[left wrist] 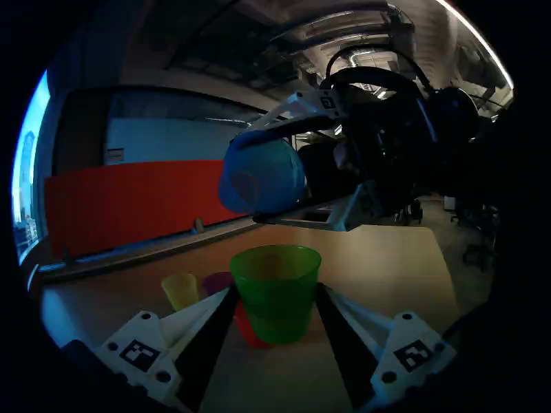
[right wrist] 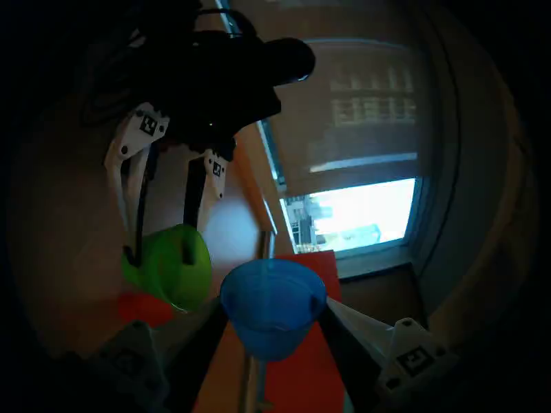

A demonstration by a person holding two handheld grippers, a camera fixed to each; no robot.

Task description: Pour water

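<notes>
A pale wooden table [left wrist: 392,255] carries 2 small cups: a yellow cup [left wrist: 180,289] and, just beside it, what may be a purple cup [left wrist: 217,280]. A red wall panel [left wrist: 124,203] stands behind. A bright window [right wrist: 355,213] glows.

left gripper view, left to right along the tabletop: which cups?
yellow cup → purple cup → green cup. The red cup is tucked against the green one, so I left it out.
</notes>
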